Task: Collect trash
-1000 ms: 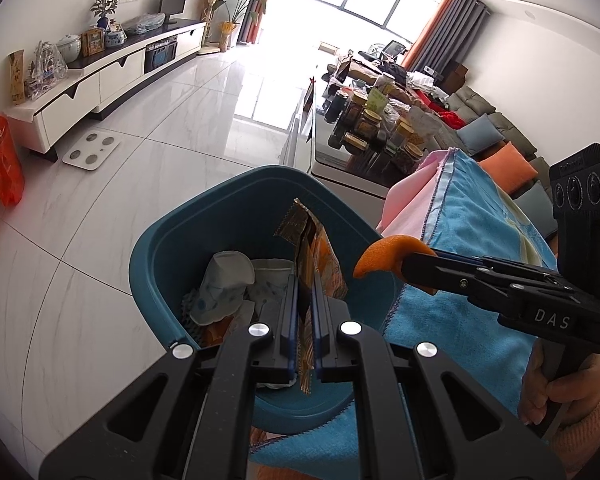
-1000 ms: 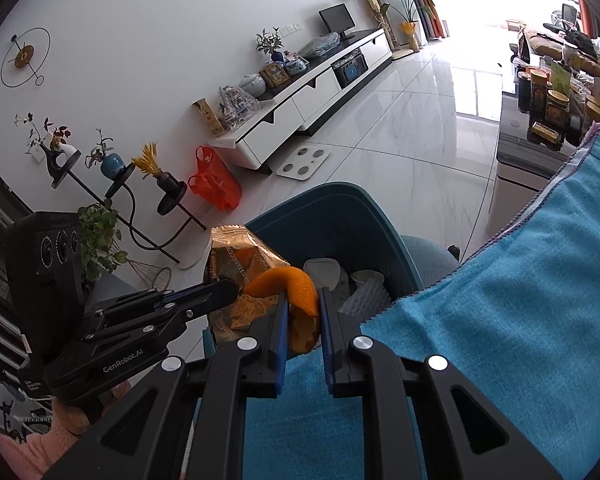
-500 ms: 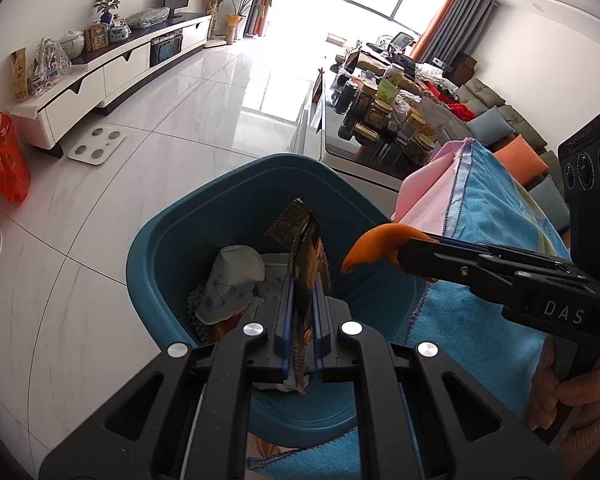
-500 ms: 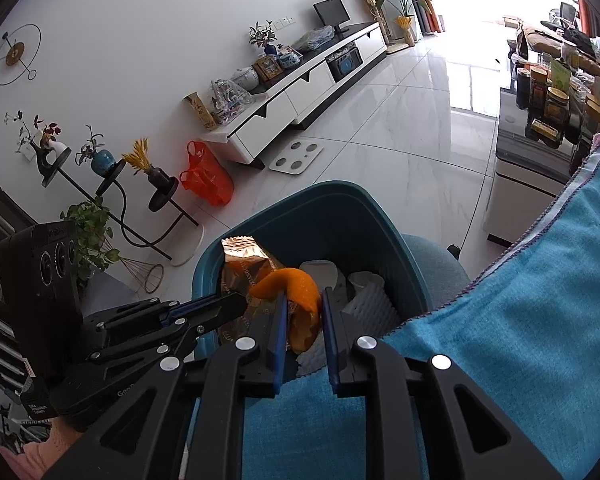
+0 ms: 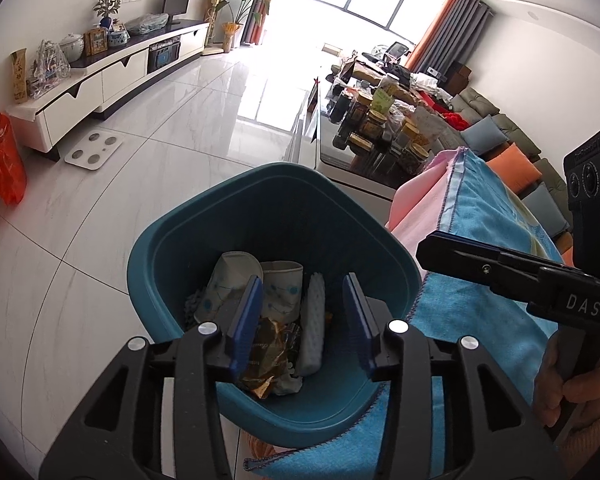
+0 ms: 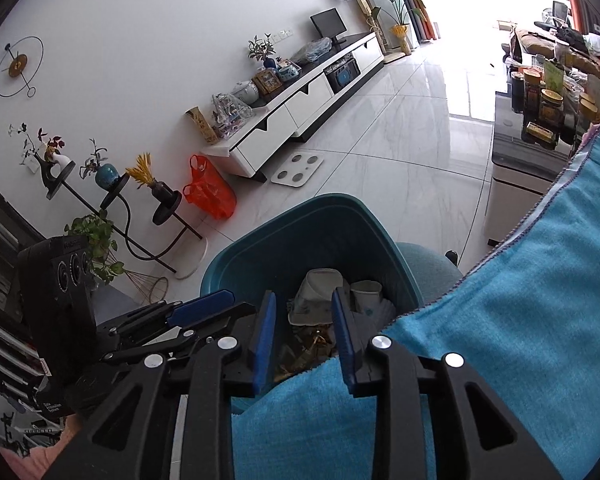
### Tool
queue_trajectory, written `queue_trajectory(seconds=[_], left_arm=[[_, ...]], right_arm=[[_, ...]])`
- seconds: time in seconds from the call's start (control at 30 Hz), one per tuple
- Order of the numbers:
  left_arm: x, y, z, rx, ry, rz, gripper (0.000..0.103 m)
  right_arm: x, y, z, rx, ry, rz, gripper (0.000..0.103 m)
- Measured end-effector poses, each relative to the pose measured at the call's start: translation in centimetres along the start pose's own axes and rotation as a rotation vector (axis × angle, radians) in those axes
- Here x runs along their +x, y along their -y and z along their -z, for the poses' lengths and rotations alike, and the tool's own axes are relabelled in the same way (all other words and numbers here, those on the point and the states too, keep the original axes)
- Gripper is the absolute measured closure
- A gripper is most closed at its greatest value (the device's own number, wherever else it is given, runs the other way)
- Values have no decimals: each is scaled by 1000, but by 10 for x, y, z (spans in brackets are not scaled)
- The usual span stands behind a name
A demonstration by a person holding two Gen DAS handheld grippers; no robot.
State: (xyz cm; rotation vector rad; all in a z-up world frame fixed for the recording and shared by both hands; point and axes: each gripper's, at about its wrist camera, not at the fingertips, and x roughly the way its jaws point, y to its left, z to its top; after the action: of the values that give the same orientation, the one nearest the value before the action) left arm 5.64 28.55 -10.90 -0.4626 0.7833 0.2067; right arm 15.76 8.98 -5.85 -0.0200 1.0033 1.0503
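The left tool (image 5: 302, 320) hangs spread and empty over the teal bin (image 5: 172, 236); its snack wrapper (image 5: 270, 354), pinched a second ago, now lies inside. The right tool (image 6: 303, 330), also spread, has dropped its orange peel, unseen now. Retreating carelessly could snag the blue towel (image 6: 520, 320) and tip the bin.

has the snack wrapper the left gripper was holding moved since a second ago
Yes. The left gripper is open now, and the snack wrapper has dropped from between its fingers down into the teal bin, beside the paper cups.
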Motion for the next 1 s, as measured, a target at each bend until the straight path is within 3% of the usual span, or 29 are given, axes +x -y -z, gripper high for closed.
queue_trajectory(seconds=[0.2, 0.27, 0.5, 0.8, 1.0], left_arm=[[-32, 15, 4, 54, 80, 18, 43], [-43, 23, 8, 77, 106, 31, 37], [-80, 67, 26, 188, 206, 70, 7], [-100, 143, 54, 295, 312, 143, 6], [-97, 193, 68, 356, 353, 201, 6]], right_arm=[[-37, 4, 13, -4, 75, 6, 62], [-53, 5, 20, -8, 112, 16, 53], [-113, 14, 58, 0, 255, 89, 36], [-193, 22, 132, 18, 467, 345, 7], [-239, 32, 185, 47, 590, 568, 7]])
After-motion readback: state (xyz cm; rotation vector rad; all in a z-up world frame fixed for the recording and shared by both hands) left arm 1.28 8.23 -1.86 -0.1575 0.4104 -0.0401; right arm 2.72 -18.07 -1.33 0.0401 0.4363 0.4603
